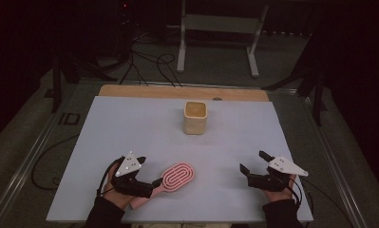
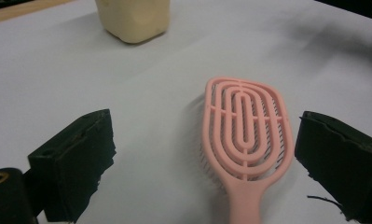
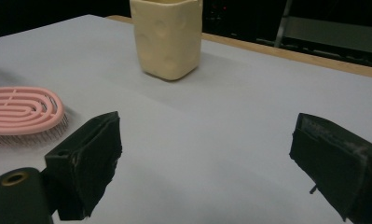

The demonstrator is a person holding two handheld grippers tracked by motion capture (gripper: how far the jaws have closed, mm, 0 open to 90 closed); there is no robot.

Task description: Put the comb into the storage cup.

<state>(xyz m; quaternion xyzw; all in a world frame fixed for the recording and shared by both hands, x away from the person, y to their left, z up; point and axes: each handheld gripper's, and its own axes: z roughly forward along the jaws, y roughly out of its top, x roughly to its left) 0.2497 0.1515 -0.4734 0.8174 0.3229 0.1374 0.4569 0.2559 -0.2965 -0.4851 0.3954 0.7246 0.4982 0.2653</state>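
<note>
A pink hairbrush (image 1: 177, 176) lies bristles down near the table's front edge, its handle pointing toward the person. My left gripper (image 1: 149, 171) is open around the handle end. In the left gripper view the brush (image 2: 246, 126) lies between the two spread jaws of that gripper (image 2: 207, 140), closer to the right one, and nothing touches it. A cream-yellow cup (image 1: 195, 117) stands upright at the far middle of the table. My right gripper (image 1: 253, 162) hovers open at the front right, with nothing between its fingers. Its own view shows this gripper (image 3: 204, 135), the cup (image 3: 167, 37) ahead and the brush (image 3: 23, 112) at the left.
The pale grey table top (image 1: 130, 128) ends in a wooden strip (image 1: 182, 92) at the far edge. Beyond it, cables (image 1: 149, 66) trail on the dark floor and a white metal frame (image 1: 220, 28) stands. Bare surface lies between the cup and the grippers.
</note>
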